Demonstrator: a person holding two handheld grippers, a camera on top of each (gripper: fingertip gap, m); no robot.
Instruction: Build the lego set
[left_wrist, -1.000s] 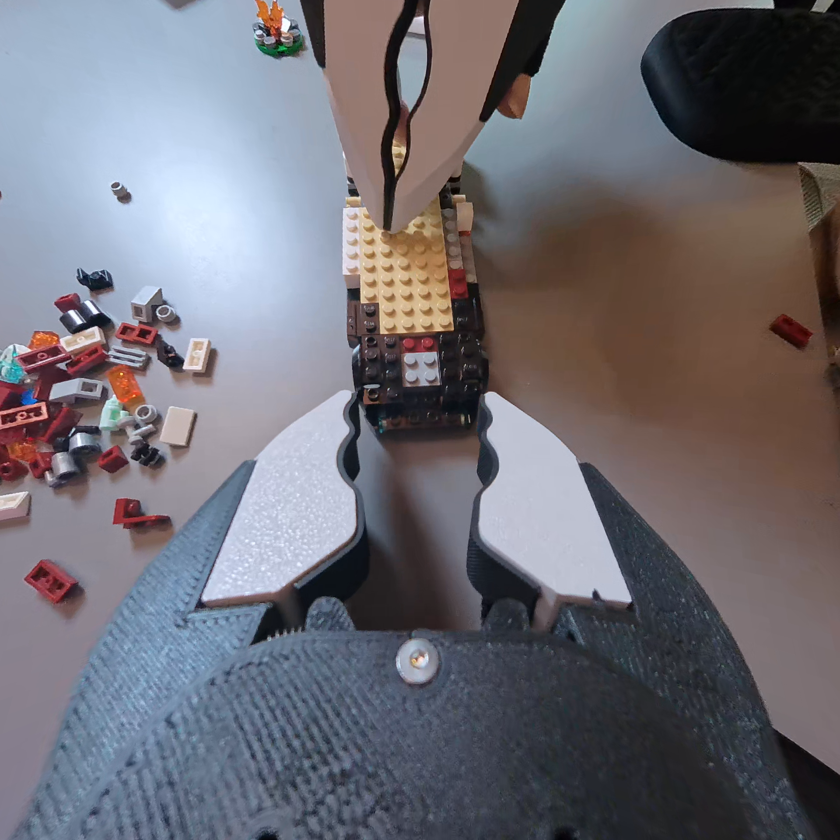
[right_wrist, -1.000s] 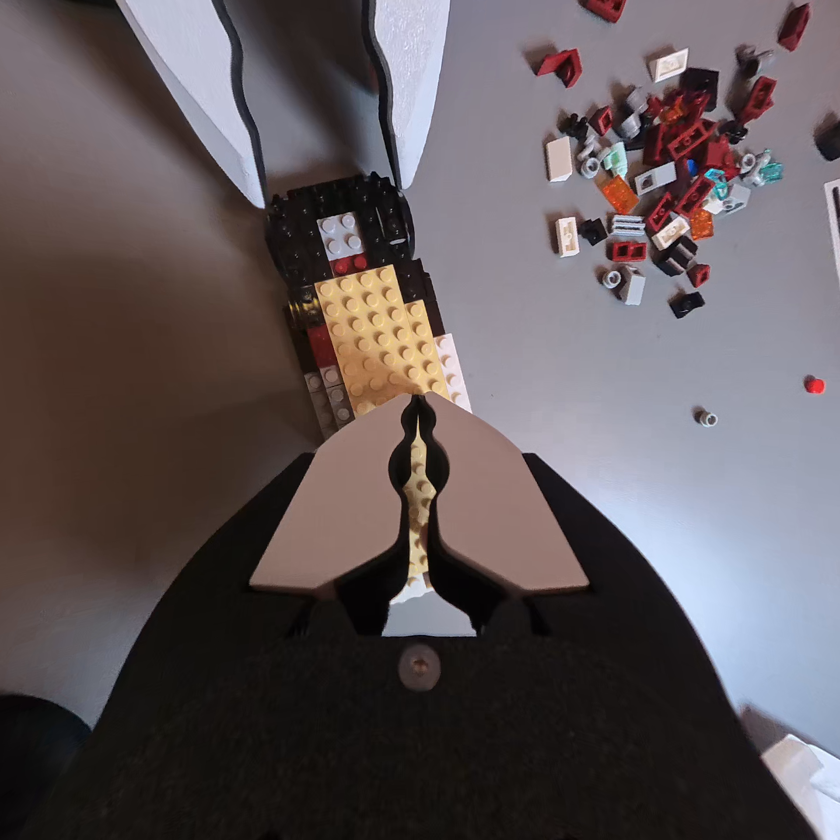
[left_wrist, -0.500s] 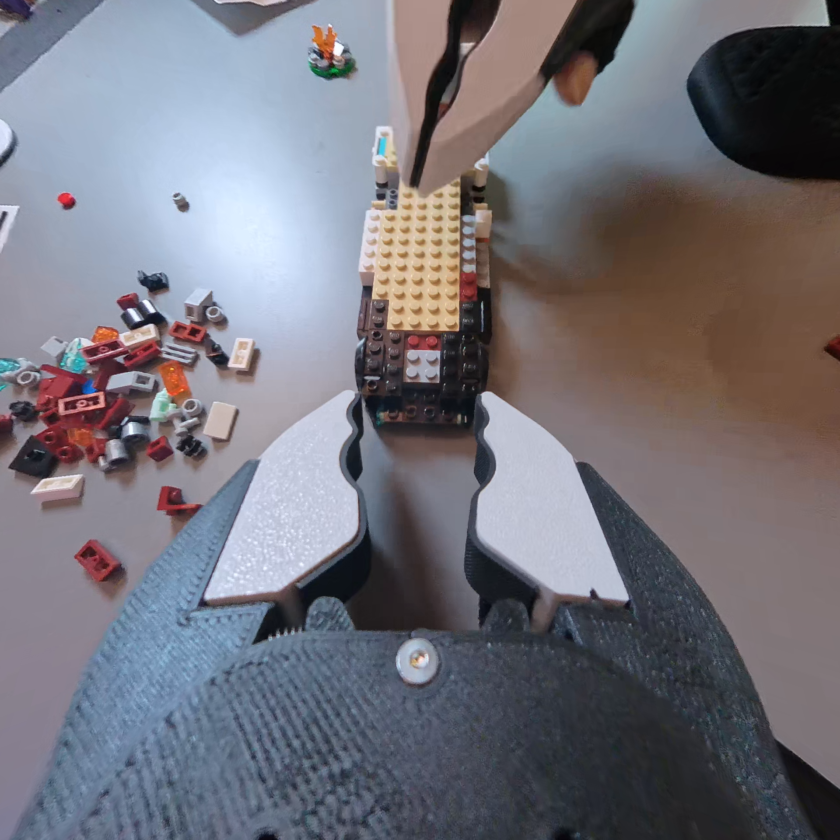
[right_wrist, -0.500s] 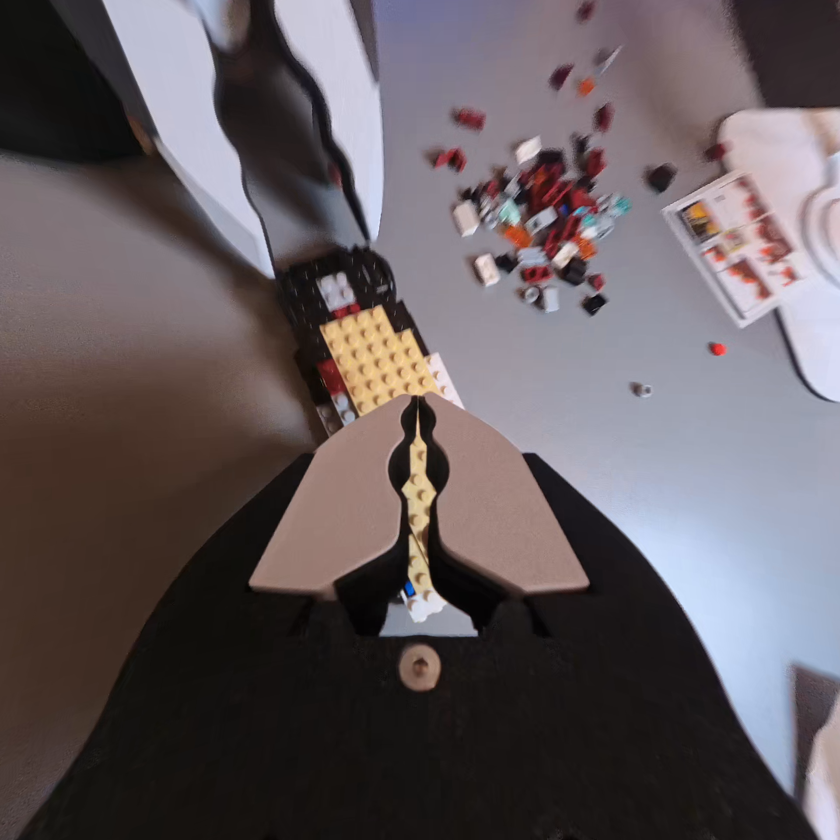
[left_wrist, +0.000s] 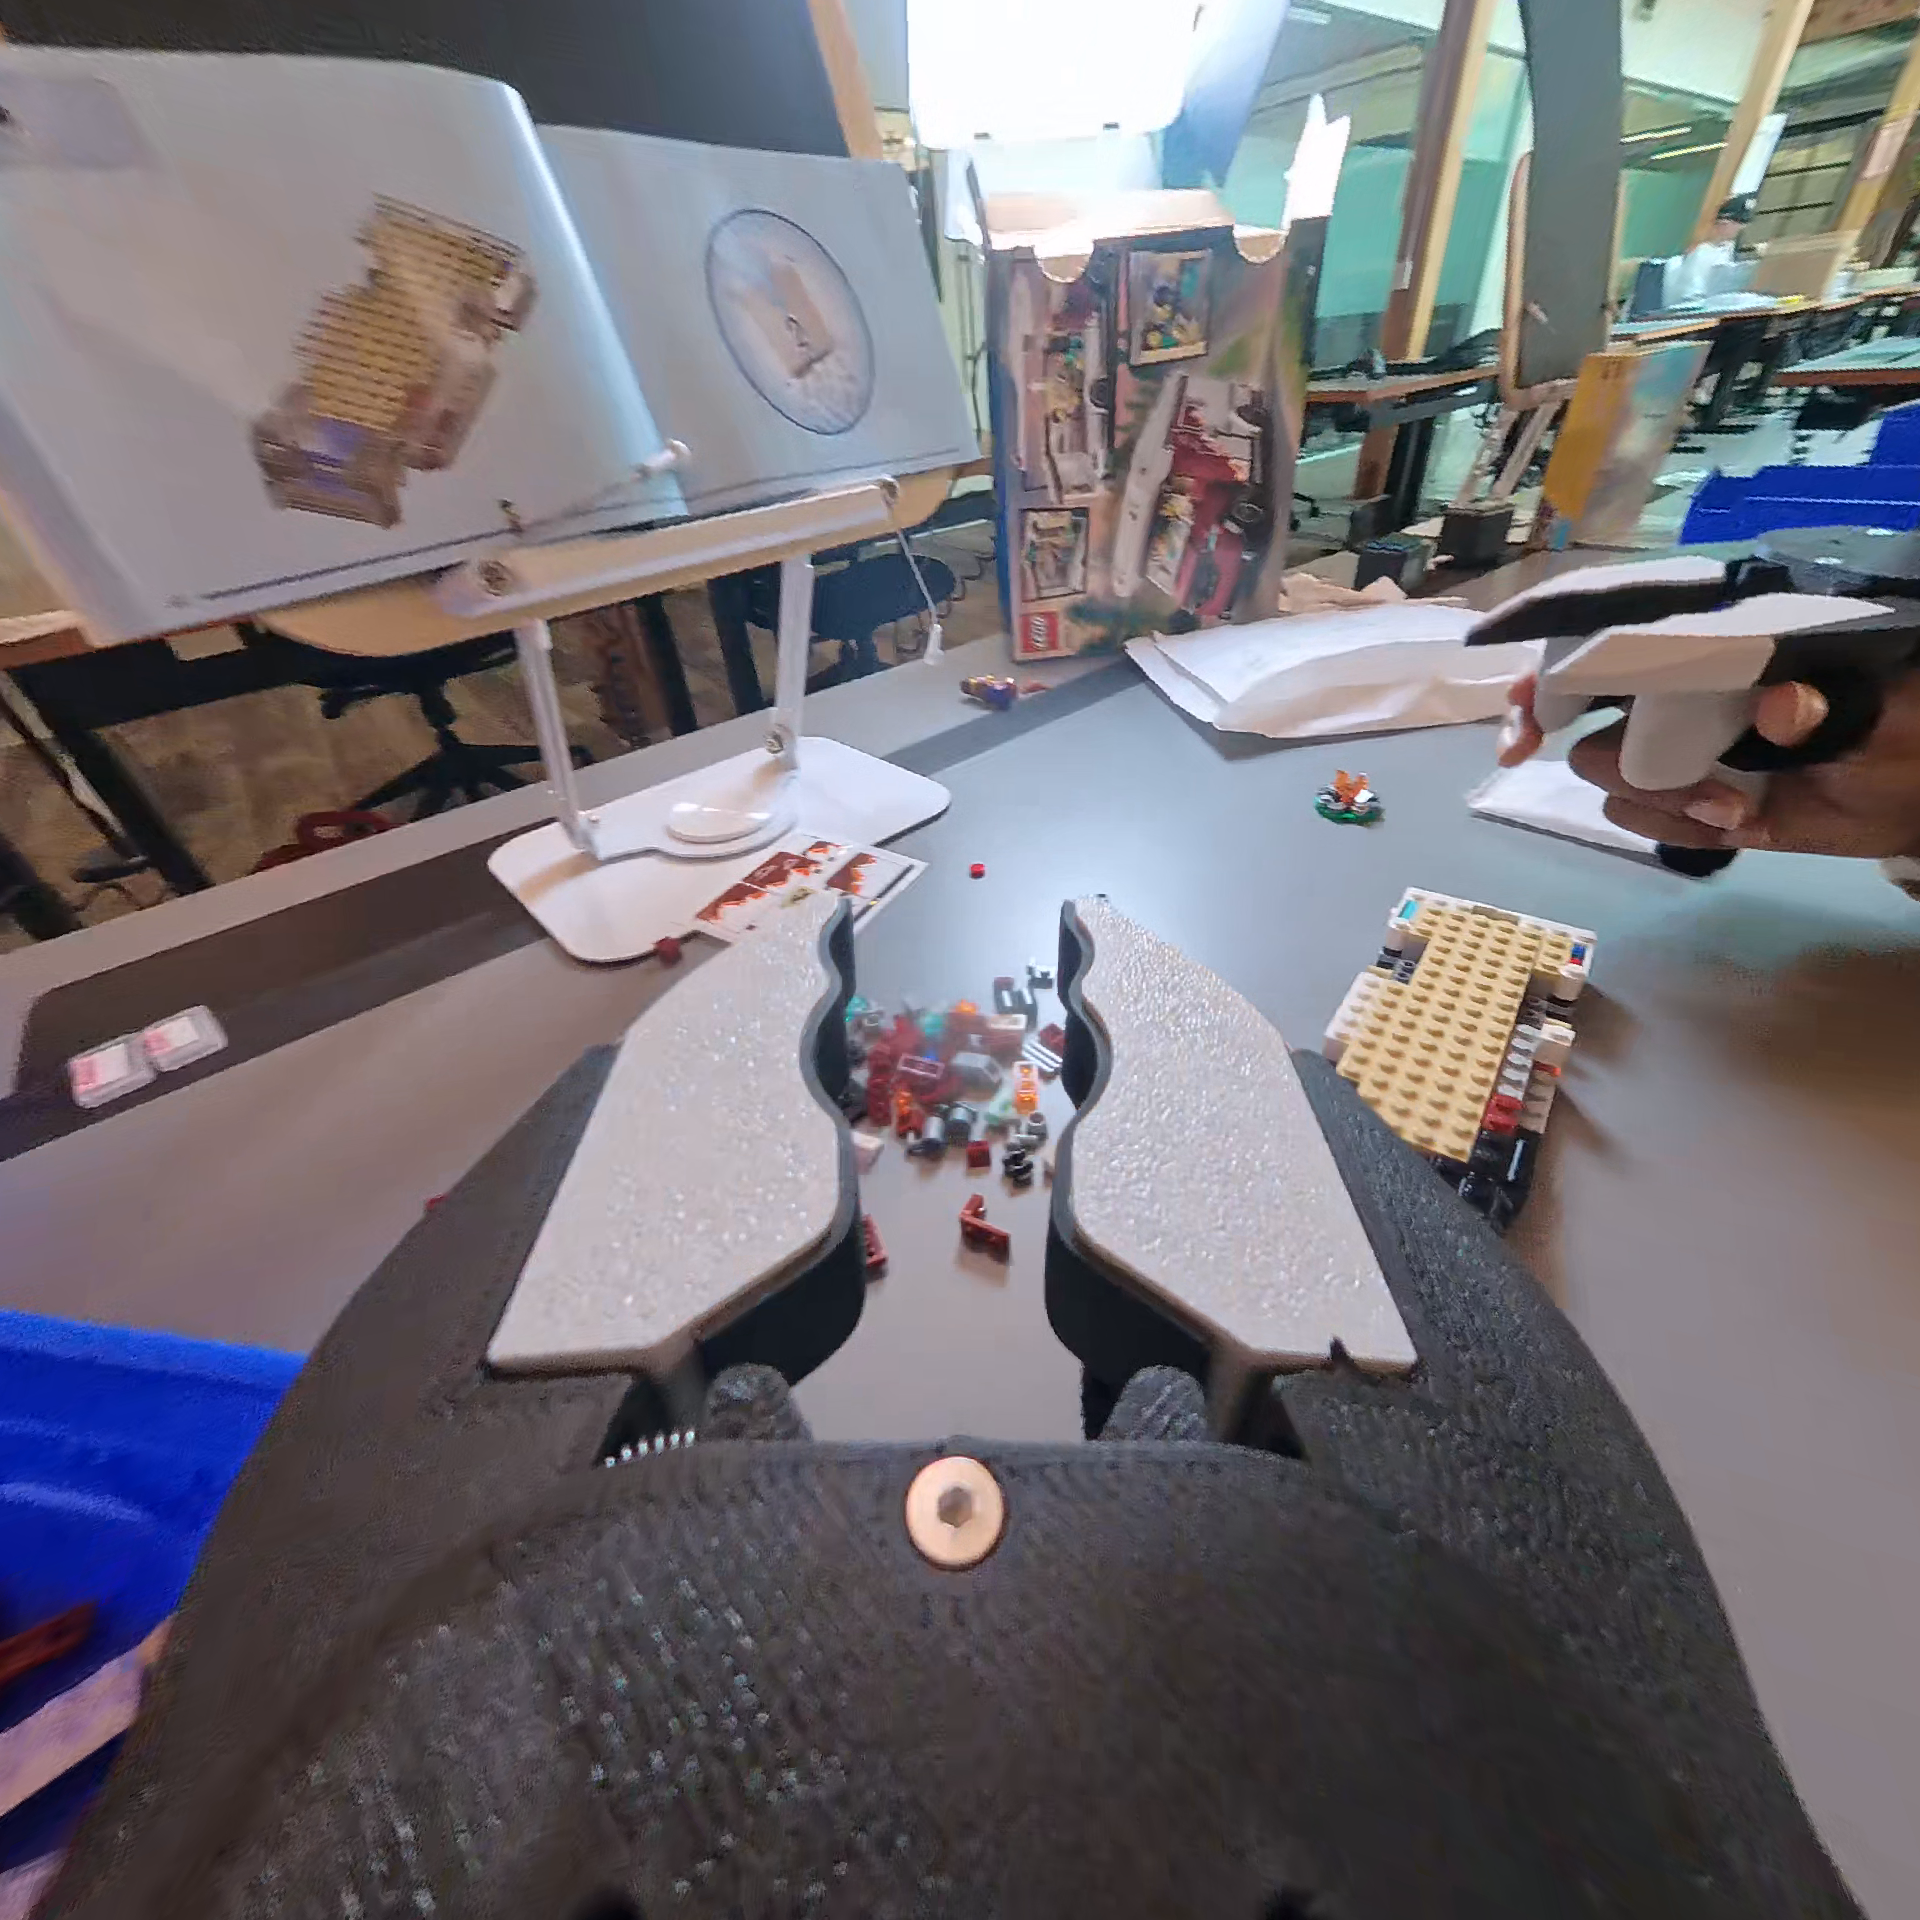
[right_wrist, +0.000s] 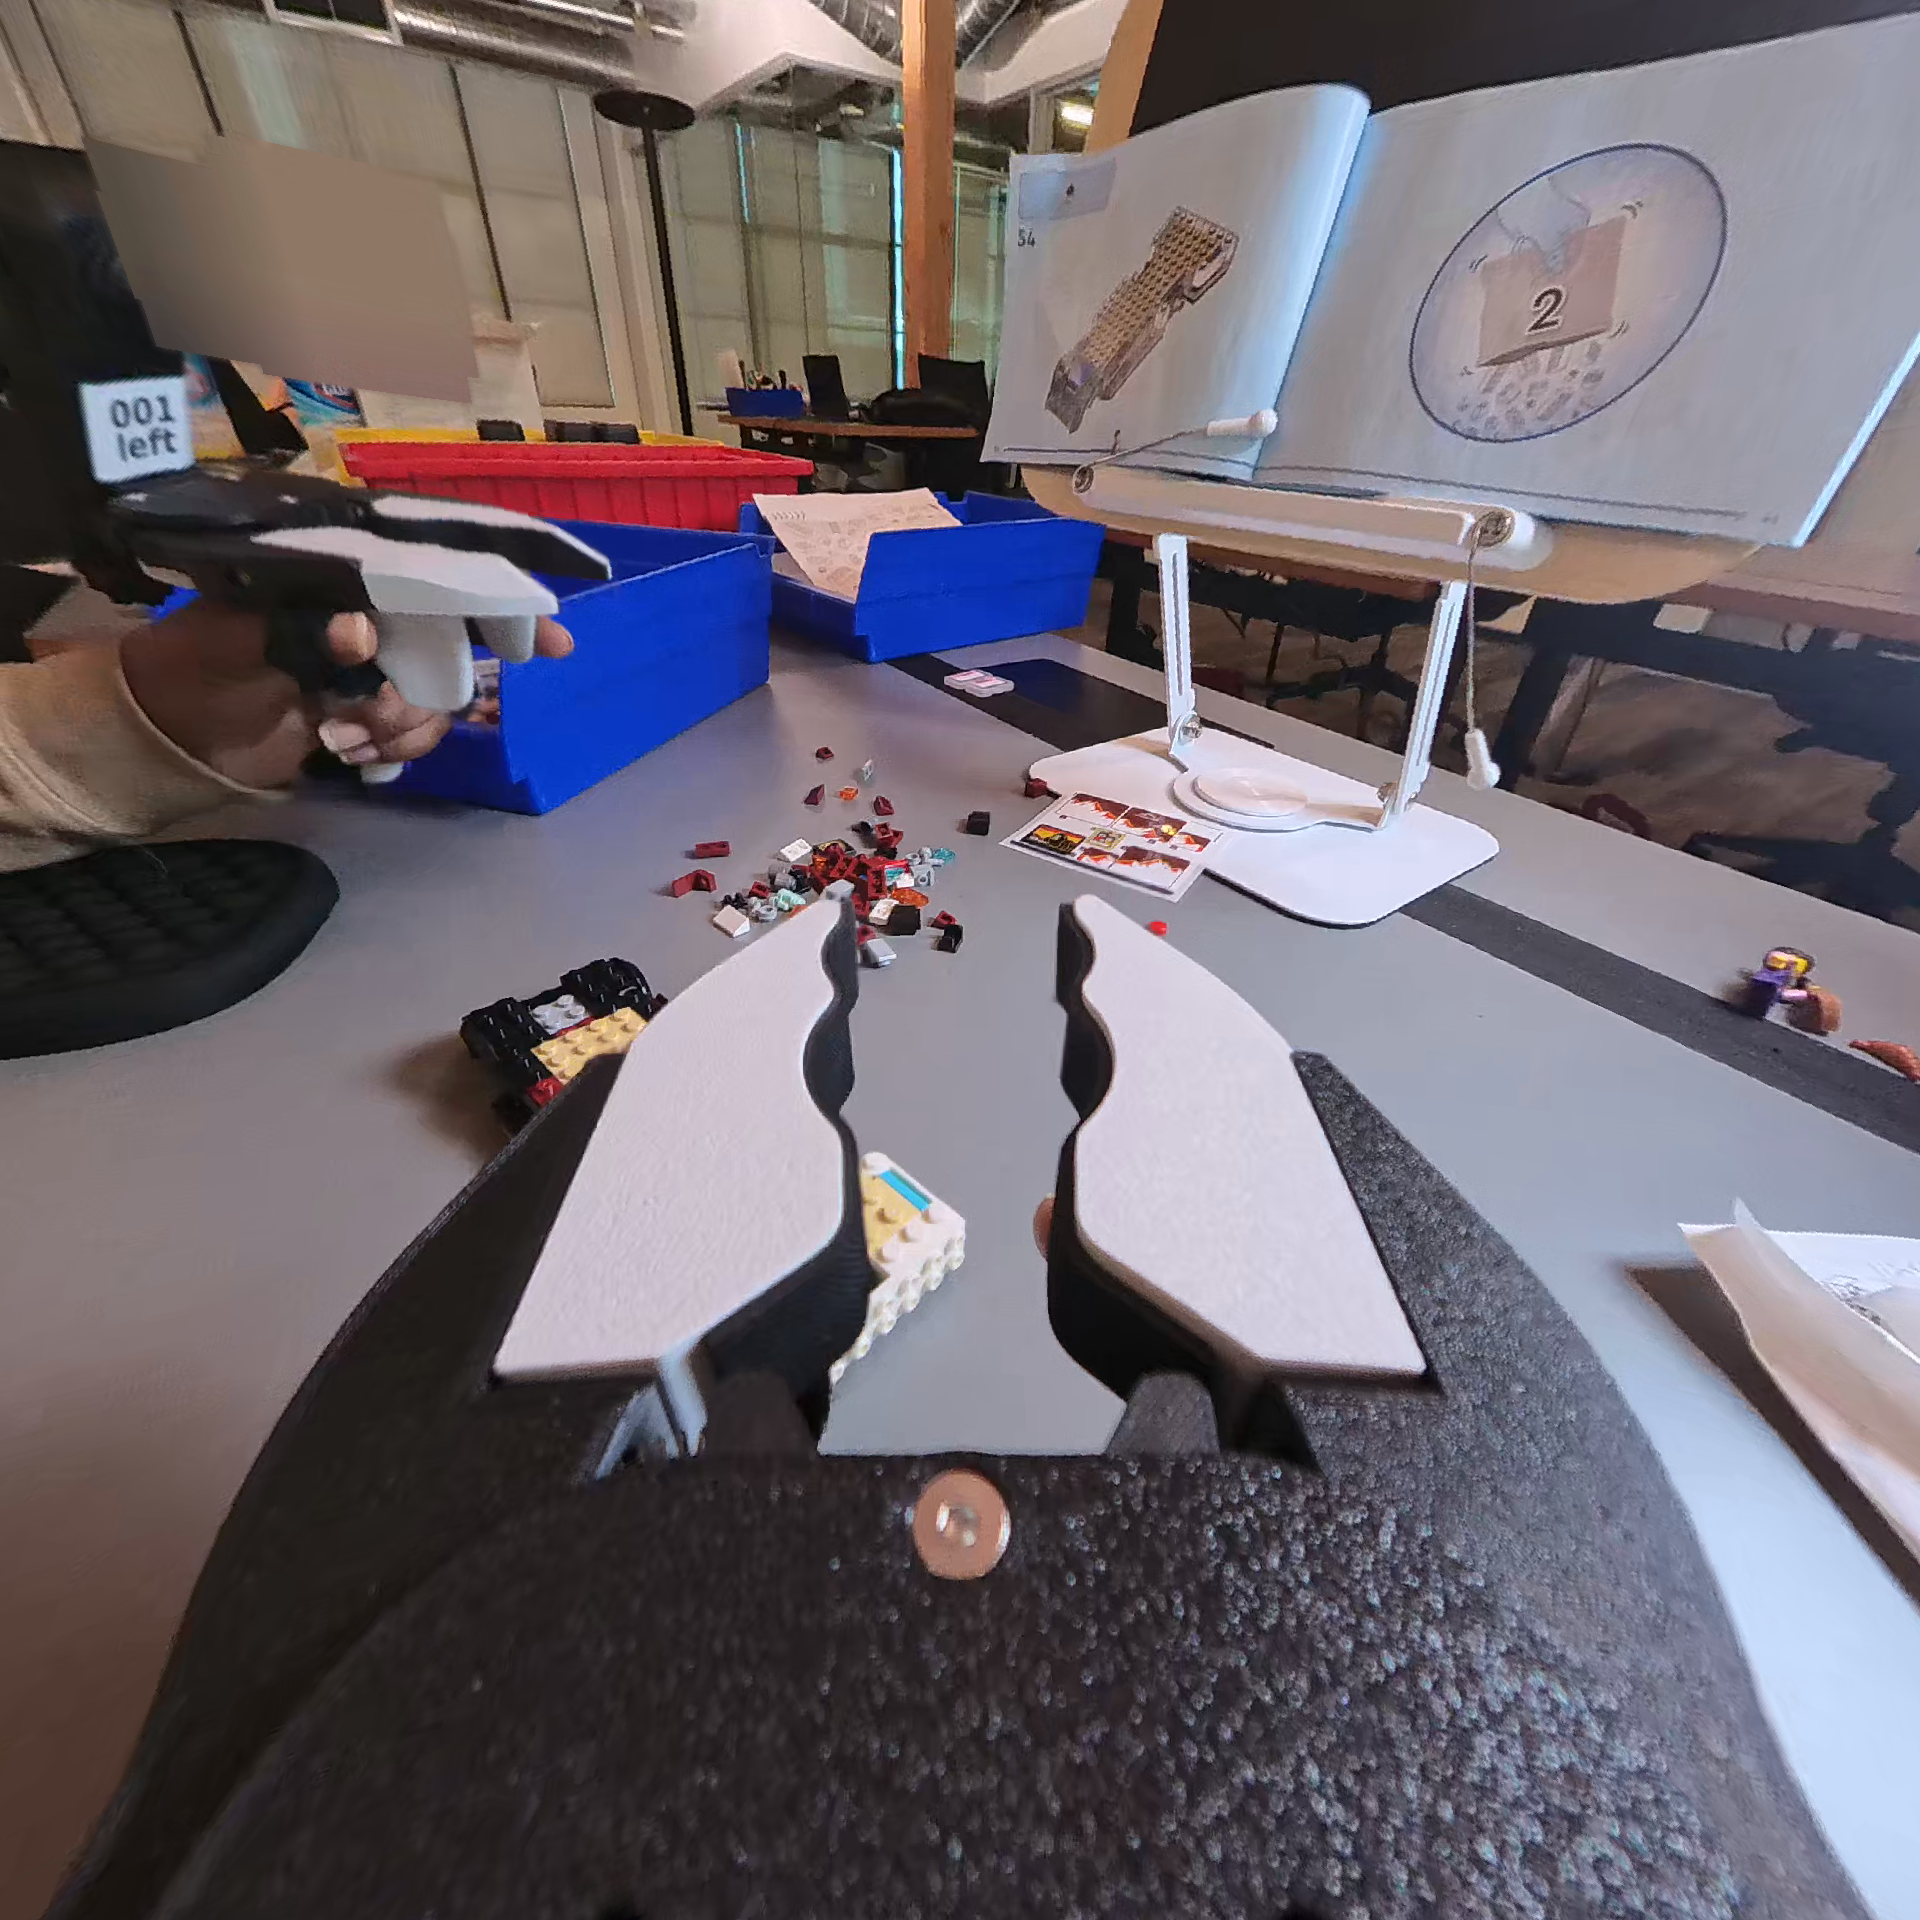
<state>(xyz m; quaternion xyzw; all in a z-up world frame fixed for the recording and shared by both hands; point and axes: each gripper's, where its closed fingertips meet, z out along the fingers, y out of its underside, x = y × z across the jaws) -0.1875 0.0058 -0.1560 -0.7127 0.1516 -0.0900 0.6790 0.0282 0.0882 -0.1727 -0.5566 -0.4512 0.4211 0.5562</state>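
The left hand-held gripper (left_wrist: 956, 925) hangs over the grey bench (left_wrist: 1195, 790), jaws apart, with the heap of small loose plastic bricks (left_wrist: 951, 1070) below and between its fingers. The tan-topped brick-built model (left_wrist: 1455, 1039) lies to its right. The white book stand (left_wrist: 727, 821) sits ahead to the left, and the right hand-held gripper (left_wrist: 1496, 655) is held far right.

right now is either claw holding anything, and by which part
Nothing is held. The left claw is open above the loose brick pile; the right claw is open, its fingers clear of the brick model.
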